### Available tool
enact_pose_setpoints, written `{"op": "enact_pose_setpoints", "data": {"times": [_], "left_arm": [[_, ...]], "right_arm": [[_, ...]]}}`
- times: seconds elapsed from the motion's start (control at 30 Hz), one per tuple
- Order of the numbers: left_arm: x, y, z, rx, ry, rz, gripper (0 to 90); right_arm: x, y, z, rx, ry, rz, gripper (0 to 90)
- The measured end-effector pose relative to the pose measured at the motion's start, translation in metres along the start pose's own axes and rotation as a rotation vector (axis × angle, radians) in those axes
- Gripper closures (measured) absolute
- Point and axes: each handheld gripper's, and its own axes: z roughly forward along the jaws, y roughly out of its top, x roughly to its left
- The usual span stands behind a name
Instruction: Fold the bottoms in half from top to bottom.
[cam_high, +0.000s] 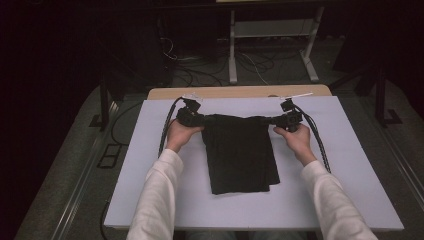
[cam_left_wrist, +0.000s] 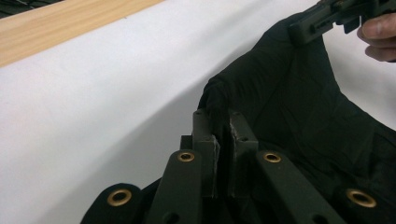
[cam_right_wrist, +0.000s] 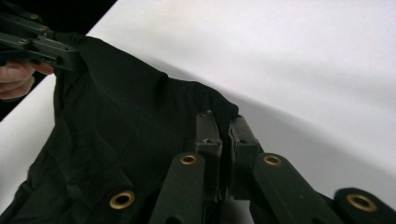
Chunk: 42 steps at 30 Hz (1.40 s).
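A black cloth (cam_high: 239, 156) lies folded lengthwise on the white board (cam_high: 150, 165), its far edge lifted. My left gripper (cam_high: 206, 120) is shut on the far left corner of that cloth (cam_left_wrist: 280, 88); the left gripper view has the fabric pinched between the pads (cam_left_wrist: 218, 122). My right gripper (cam_high: 272, 120) is shut on the far right corner, and the right gripper view shows the cloth (cam_right_wrist: 116, 116) bunched between its pads (cam_right_wrist: 223, 122). Each gripper view also catches the other gripper holding its corner, the right one (cam_left_wrist: 299, 32) and the left one (cam_right_wrist: 70, 58). Between the grippers the far edge sags a little.
The white board covers most of a wooden table, whose bare strip (cam_high: 235, 92) shows along the far side. Cables (cam_high: 167, 125) trail from both grippers. Beyond the table are a dark floor and a white frame's legs (cam_high: 232, 50).
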Motion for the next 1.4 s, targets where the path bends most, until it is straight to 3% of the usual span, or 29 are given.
{"op": "enact_pose_setpoints", "data": {"times": [0.17, 0.4, 0.63, 0.8, 0.93, 1.0, 1.1, 1.13, 1.17, 1.27, 1.4], "left_arm": [[0.011, 0.004, 0.015, 0.005, 0.005, -0.024, 83.3], [0.022, 0.001, 0.032, -0.005, 0.025, -0.073, 82.0], [0.021, -0.002, 0.038, 0.008, 0.049, -0.086, 79.0], [0.017, -0.006, 0.038, 0.028, 0.067, -0.082, 70.3], [0.014, -0.009, 0.036, 0.01, 0.089, -0.096, 60.9], [0.014, -0.009, 0.033, 0.004, 0.091, -0.104, 50.7], [0.012, -0.011, 0.028, -0.015, 0.106, -0.124, 40.3], [0.012, -0.011, 0.028, -0.015, 0.106, -0.124, 36.3], [0.013, -0.011, 0.026, -0.018, 0.107, -0.165, 31.5], [0.012, -0.012, 0.02, -0.032, 0.1, -0.173, 22.8], [0.01, -0.013, 0.013, -0.049, 0.097, -0.18, 10.0]], "right_arm": [[-0.009, 0.002, 0.006, -0.021, -0.039, 0.027, 84.5], [-0.022, 0.004, 0.012, -0.039, -0.059, 0.085, 83.7], [-0.022, 0.002, 0.019, -0.009, -0.097, 0.049, 82.2], [-0.022, 0.0, 0.017, 0.003, -0.103, 0.029, 78.9], [-0.023, -0.001, 0.016, -0.008, -0.102, 0.028, 74.7], [-0.023, -0.002, 0.015, -0.008, -0.102, 0.027, 72.0], [-0.023, -0.002, 0.013, -0.008, -0.111, 0.02, 60.5], [-0.023, -0.002, 0.013, -0.008, -0.111, 0.02, 60.5], [-0.022, -0.001, 0.011, -0.001, -0.105, 0.017, 53.5], [-0.019, 0.0, 0.007, 0.005, -0.128, -0.004, 39.4], [-0.013, -0.001, -0.004, -0.039, -0.168, -0.033, 20.3]]}}
